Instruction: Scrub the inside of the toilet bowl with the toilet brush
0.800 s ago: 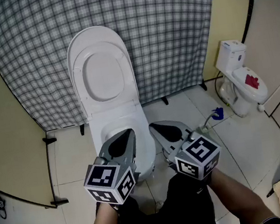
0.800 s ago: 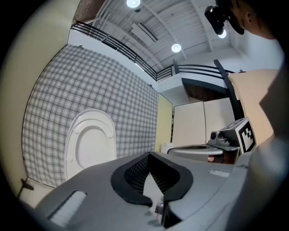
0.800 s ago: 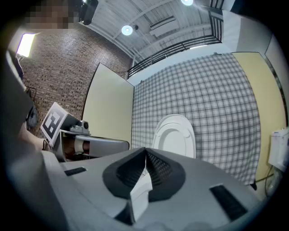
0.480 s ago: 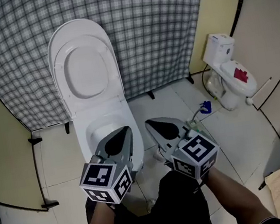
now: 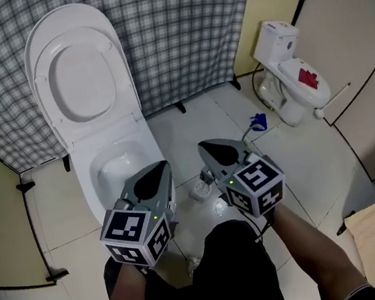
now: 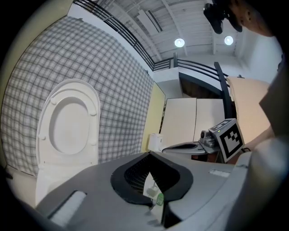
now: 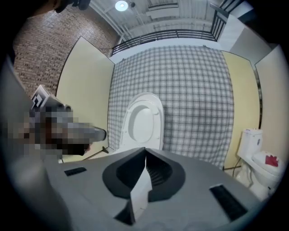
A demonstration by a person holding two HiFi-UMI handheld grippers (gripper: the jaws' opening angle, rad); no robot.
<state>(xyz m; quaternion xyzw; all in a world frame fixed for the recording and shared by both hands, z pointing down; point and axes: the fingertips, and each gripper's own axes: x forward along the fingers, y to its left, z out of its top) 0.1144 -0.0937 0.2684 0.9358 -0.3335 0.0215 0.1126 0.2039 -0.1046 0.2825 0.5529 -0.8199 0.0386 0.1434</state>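
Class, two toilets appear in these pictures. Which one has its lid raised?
The larger toilet in front of the checked curtain: its lid stands upright. The smaller toilet by the wall at right has its lid down.

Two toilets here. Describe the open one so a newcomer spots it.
Start at the checked curtain. The toilet stands against it, ahead of the left gripper. Its lid is up; the other toilet at the right is shut, with red on top.

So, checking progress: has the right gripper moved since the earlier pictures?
Yes: the right gripper shifted right, away from the open white toilet, toward the small blue object.
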